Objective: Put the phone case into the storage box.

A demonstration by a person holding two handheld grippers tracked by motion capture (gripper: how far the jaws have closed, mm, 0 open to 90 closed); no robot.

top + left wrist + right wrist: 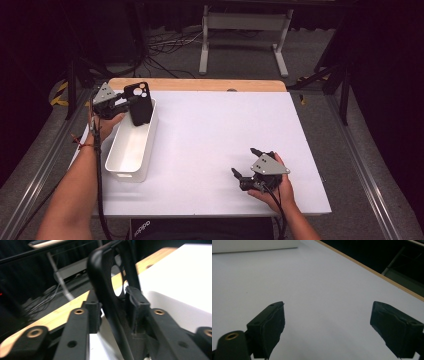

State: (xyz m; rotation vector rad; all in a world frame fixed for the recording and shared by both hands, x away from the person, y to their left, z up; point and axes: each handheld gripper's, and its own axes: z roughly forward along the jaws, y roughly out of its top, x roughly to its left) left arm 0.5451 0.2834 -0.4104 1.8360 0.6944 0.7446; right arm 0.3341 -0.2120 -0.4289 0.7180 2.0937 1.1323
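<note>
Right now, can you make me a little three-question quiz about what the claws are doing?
1. True or false: the left claw is shut on the black phone case.
2. What sits under the case? A) white bin B) blue bowl C) red cup
3. Is the right claw open or shut?

Key: 1 true; 2 A; 3 open, holding nothing, low over the white table.

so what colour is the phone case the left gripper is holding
Black, with round camera cutouts; the phone case shows best in the high view, above the white bin.
</note>
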